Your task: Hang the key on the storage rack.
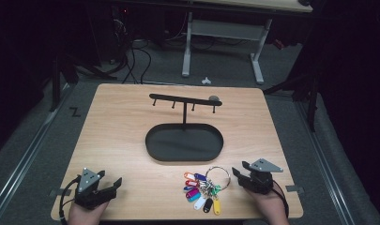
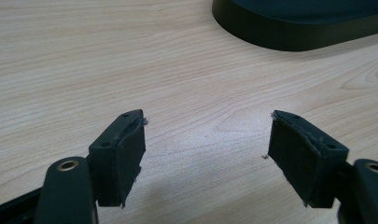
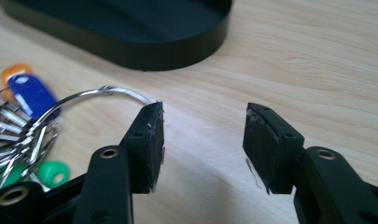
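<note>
A: Wooden table (image 1: 131, 136), pale grain. Black oval tray (image 1: 155, 149) at centre, a black stand (image 1: 184, 110) rising from its far edge with a crossbar and four small hooks hanging bare.

B: Keys?

A: Bunch of keys (image 1: 204, 187) lying flat on the near right of the table, in front of the tray and clear of it. Large silver ring (image 1: 218, 169) at the top of the bunch, coloured tags fanned toward the near edge: red, blue, pink, white, black, yellow, green.

B: Right gripper?

A: Right gripper (image 1: 238, 174) just right of the bunch, resting low at the table edge in a hand (image 1: 272, 206). Jaws spread wide, nothing between them but bare wood. In the right gripper view, ring (image 3: 107, 93) passing just behind the left-hand jaw's tip; contact not discernible.

B: Left one?

A: Left gripper (image 1: 113, 183) at the near left corner, well apart from the keys, in the other hand (image 1: 84, 213). Jaws parted wide too, holding nothing. In the left gripper view, tray wall (image 2: 289, 35) ahead at upper right.
</note>
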Tool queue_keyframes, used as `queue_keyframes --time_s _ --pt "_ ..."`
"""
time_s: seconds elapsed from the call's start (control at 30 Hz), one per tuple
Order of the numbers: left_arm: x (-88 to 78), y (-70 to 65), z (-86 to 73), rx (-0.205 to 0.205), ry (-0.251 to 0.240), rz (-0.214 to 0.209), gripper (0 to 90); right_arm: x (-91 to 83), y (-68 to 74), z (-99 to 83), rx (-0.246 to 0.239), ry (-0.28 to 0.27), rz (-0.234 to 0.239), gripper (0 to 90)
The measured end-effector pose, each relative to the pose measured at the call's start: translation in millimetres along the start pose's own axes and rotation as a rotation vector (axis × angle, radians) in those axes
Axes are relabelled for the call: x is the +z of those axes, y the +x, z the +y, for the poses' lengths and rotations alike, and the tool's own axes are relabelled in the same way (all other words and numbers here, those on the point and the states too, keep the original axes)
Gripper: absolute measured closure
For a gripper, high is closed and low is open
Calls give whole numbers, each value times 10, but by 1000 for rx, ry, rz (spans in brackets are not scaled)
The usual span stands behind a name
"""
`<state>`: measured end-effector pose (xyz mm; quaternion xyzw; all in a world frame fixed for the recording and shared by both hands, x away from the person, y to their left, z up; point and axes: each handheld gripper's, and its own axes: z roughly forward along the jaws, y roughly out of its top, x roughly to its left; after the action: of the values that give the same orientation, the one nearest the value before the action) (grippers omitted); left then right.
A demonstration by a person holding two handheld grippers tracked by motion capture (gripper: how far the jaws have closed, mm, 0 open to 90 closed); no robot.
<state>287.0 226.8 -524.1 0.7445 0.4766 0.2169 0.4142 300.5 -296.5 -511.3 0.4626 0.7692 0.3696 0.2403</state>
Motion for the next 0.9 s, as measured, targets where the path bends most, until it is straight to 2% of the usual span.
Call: queue_keyframes --time_s 0.03,0.13,0.17,0.33,0.43,0.5,0.57,0.63,0.67,0.7,0.73,0.8,0.83,0.87,0.9 --pt "11 -13 5 9 3 1 271 5 51 5 -29 16 16 476" --pt "22 -26 14 14 5 -7 268 5 99 10 -51 30 31 462" --pt "43 -34 27 20 3 -35 260 3 149 12 -71 43 37 443" --pt "99 -86 60 45 2 -58 252 -9 243 -11 -86 80 56 429" --pt "108 -100 61 56 9 -57 252 -3 267 -13 -99 93 64 420" --pt "106 -117 31 50 5 -56 254 -18 275 5 -117 116 40 431" --pt "108 -144 12 45 12 -76 255 -39 240 48 -127 158 50 432" --pt "111 -172 25 72 10 -78 255 -53 193 93 -137 208 63 423" --pt "111 -177 32 77 9 -79 255 -58 179 114 -147 239 67 416" --pt "114 -174 33 67 1 -97 259 -58 166 160 -176 299 83 410" --pt "114 -174 33 67 1 -97 265 -58 166 160 -176 299 83 410" --pt "104 -183 21 56 -11 -115 268 -49 160 206 -196 368 75 412" --pt "80 -202 23 61 -19 -124 269 -34 151 244 -226 431 72 410" --pt "80 -202 23 61 -19 -124 269 -34 151 244 -226 431 72 410" --pt "62 -224 34 74 -31 -122 269 -20 134 283 -239 494 84 400"
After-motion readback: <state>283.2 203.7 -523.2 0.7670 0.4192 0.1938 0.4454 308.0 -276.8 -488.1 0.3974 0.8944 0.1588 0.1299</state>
